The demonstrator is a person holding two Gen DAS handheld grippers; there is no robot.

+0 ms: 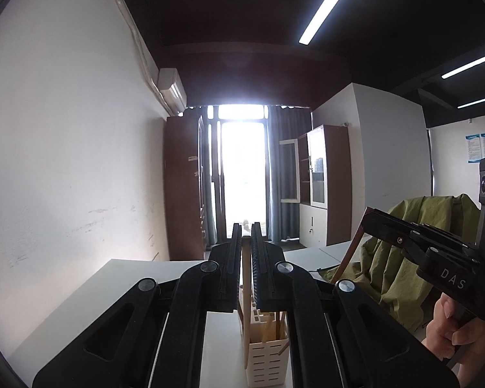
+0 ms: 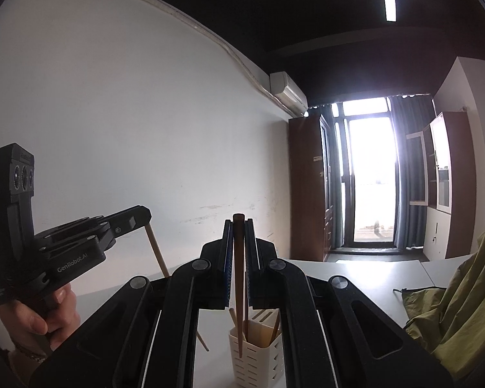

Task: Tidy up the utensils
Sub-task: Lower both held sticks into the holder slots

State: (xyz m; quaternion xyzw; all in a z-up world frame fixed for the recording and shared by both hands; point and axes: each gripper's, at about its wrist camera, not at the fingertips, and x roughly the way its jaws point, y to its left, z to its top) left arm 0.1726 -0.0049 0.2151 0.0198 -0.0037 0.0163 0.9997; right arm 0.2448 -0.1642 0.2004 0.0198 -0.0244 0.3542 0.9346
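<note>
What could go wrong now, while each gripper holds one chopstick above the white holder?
1. The right gripper holds the dark chopstick near its top, so its long free end may swing and miss the holder.
2. The left gripper holds the light chopstick tilted; it may strike the holder's rim or the sticks already inside.
3. The holder looks light, so a push from either chopstick might tip it on the table.

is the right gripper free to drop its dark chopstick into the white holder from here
Probably yes. The right gripper is shut on the dark chopstick, whose lower end hangs just above the white holder, nothing between them. The left gripper, holding a light chopstick, stands off to the side.
</note>
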